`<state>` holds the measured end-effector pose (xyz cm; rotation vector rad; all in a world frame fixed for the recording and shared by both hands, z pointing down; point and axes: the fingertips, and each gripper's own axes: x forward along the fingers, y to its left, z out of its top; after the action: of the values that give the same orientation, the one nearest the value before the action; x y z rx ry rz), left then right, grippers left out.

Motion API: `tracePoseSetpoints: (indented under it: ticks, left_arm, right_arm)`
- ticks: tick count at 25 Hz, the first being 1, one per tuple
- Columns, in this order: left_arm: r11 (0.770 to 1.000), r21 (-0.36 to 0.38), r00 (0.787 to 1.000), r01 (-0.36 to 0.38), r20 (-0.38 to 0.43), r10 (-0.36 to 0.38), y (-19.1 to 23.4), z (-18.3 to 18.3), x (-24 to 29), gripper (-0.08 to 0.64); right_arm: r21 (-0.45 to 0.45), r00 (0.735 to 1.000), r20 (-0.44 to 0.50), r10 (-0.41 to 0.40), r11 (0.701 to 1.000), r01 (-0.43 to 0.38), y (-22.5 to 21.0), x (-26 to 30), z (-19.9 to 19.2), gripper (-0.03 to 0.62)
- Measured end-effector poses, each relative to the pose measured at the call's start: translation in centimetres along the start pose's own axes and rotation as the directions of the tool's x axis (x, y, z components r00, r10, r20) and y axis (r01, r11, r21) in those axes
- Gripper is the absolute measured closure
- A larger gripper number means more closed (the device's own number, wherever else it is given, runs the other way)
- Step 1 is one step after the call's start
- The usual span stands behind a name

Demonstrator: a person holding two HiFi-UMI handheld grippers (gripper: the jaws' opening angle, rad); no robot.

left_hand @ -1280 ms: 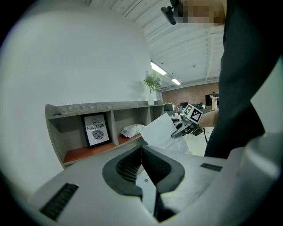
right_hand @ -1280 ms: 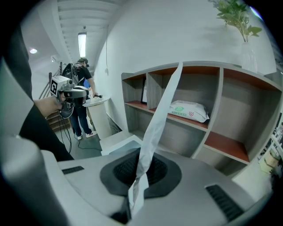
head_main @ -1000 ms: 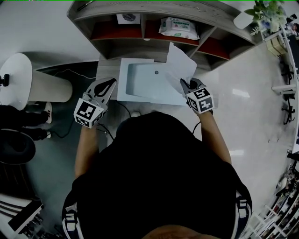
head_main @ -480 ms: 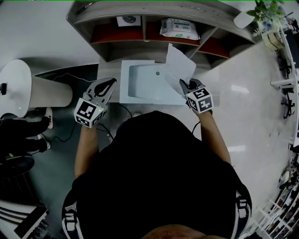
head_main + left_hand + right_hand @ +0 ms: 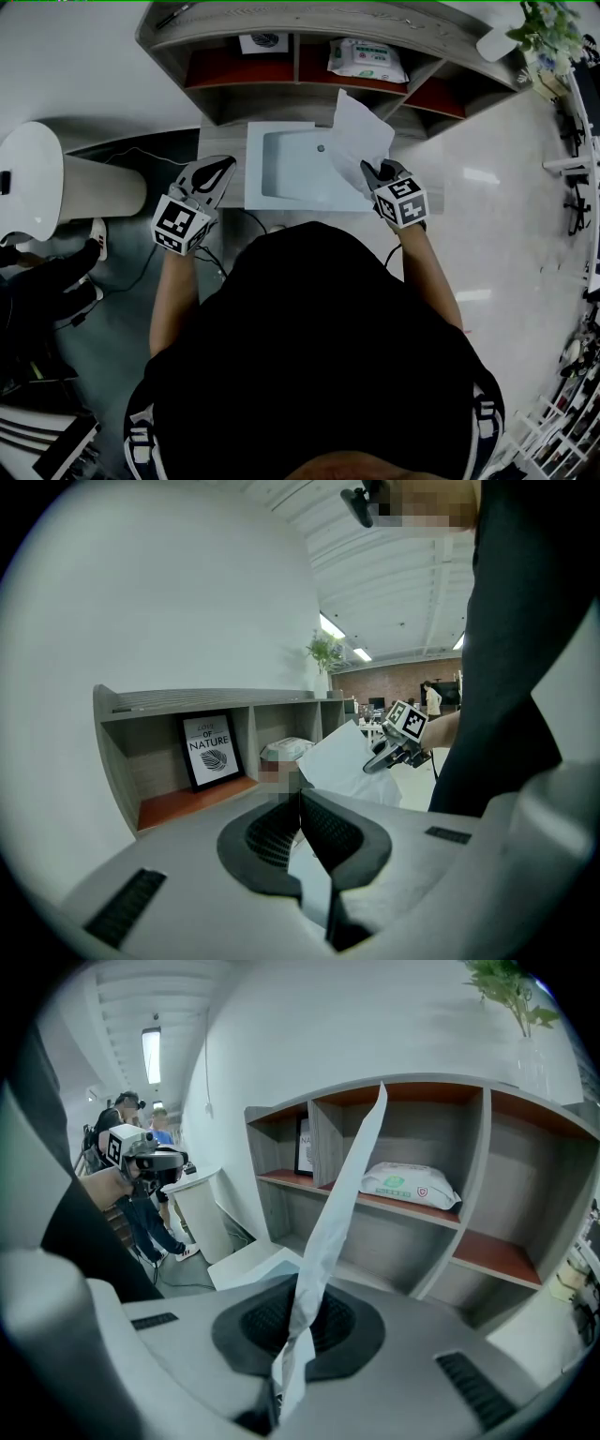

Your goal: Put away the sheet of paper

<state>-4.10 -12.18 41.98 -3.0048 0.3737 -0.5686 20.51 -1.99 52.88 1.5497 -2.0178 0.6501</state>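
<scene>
The white sheet of paper (image 5: 361, 136) stands up over the right end of a shallow white tray (image 5: 255, 173) in front of the shelf unit (image 5: 216, 101). My right gripper (image 5: 370, 169) is shut on the sheet's lower edge. In the right gripper view the paper (image 5: 337, 1204) rises edge-on from between the pads of the right gripper (image 5: 302, 1293). My left gripper (image 5: 223, 167) hovers left of the tray, shut and holding nothing. In the left gripper view its black pads meet at the tip of the left gripper (image 5: 300, 797), with the sheet (image 5: 342, 759) and the right gripper (image 5: 380, 761) beyond.
The shelf's cubbies hold a framed print (image 5: 262, 41) and a pack of wipes (image 5: 367, 58). A white round stand (image 5: 37, 169) is at the left, with a bystander's shoes (image 5: 70, 281) on the floor near it. A plant (image 5: 548, 21) sits on the shelf's far right end.
Both grippers have drifted slightly leftward relative to the tray and shelf, the paper still gripped. The bystander at the left has moved off toward the lower left.
</scene>
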Motion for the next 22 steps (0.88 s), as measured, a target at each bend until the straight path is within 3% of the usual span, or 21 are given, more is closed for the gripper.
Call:
tracePoseSetpoints:
  ticks: [12, 22]
  left_arm:
    - [1.000, 0.009, 1.000, 0.013, -0.013, -0.013, 1.5, -0.6, 0.1, 0.537]
    - [1.000, 0.014, 0.999, 0.018, -0.027, -0.018, 2.7, -1.3, 0.5, 0.537]
  right_arm:
    - [0.038, 0.999, -0.026, 0.020, 0.999, -0.019, 0.3, 2.3, 0.1, 0.578]
    - [0.114, 0.996, -0.029, 0.083, 0.990, -0.079, 0.4, 4.6, 0.1, 0.578]
